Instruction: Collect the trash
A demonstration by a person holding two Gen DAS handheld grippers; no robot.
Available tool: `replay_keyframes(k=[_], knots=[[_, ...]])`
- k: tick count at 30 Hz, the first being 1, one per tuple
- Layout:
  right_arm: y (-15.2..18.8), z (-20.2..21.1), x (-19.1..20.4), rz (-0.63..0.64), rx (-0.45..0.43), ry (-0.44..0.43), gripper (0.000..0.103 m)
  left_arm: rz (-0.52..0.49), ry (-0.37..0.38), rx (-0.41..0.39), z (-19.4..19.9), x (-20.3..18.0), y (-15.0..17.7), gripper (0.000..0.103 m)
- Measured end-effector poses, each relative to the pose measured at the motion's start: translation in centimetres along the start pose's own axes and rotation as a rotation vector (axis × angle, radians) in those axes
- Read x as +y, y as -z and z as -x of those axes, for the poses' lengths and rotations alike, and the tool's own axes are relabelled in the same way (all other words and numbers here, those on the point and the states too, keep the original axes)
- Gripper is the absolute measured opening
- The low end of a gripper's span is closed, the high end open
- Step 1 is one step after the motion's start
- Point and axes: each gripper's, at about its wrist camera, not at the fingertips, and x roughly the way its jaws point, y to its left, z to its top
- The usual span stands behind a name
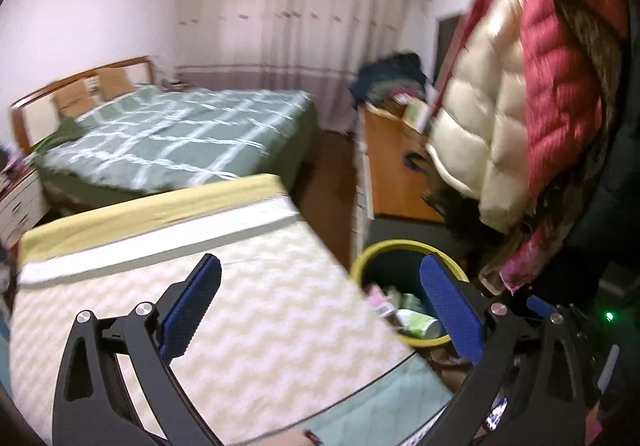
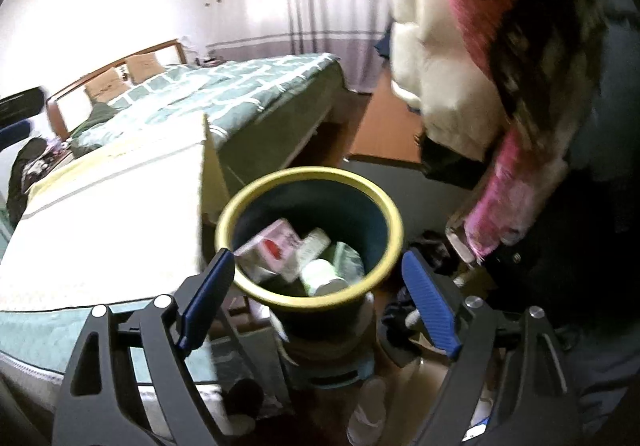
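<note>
A dark bin with a yellow rim (image 2: 240, 206) stands on the floor beside a mattress; it also shows in the left wrist view (image 1: 362, 266). Inside lie a pink and white carton (image 2: 272, 246), a white bottle (image 2: 320, 276) and green packaging (image 2: 348, 258). My right gripper (image 2: 316, 266) is open and empty, just above the bin's near rim. My left gripper (image 1: 320, 274) is open and empty, over the mattress edge to the left of the bin.
A pale zigzag-patterned mattress (image 1: 240, 306) lies left of the bin. A bed with a green checked cover (image 1: 172, 130) stands behind. Puffy white and red jackets (image 1: 520, 86) hang at right above the bin. A wooden desk (image 1: 396, 162) stands behind. Shoes and clutter (image 2: 368, 406) lie on the floor.
</note>
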Motion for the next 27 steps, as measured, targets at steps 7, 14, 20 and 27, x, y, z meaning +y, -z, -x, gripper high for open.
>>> replay_keyframes(k=[7, 14, 20, 27], knots=[[-1.7, 3.6, 6.0, 0.095, -0.084, -0.077, 0.089, 0.085, -0.27, -0.125, 11.5, 8.2, 3.4, 0.098], [-2.4, 5.9, 10.4, 0.144, -0.119, -0.129, 0.092, 0.144, -0.434, -0.168, 19.1, 13.4, 7.7, 0.098], [-1.8, 7.5, 12.0, 0.173, -0.134, -0.139, 0.093, 0.223, -0.472, -0.184, 21.8, 16.1, 10.7, 0.098], [-1.5, 8.2, 12.3, 0.174, -0.144, -0.151, 0.094, 0.222, -0.491, -0.182, 22.2, 16.3, 11.7, 0.098]])
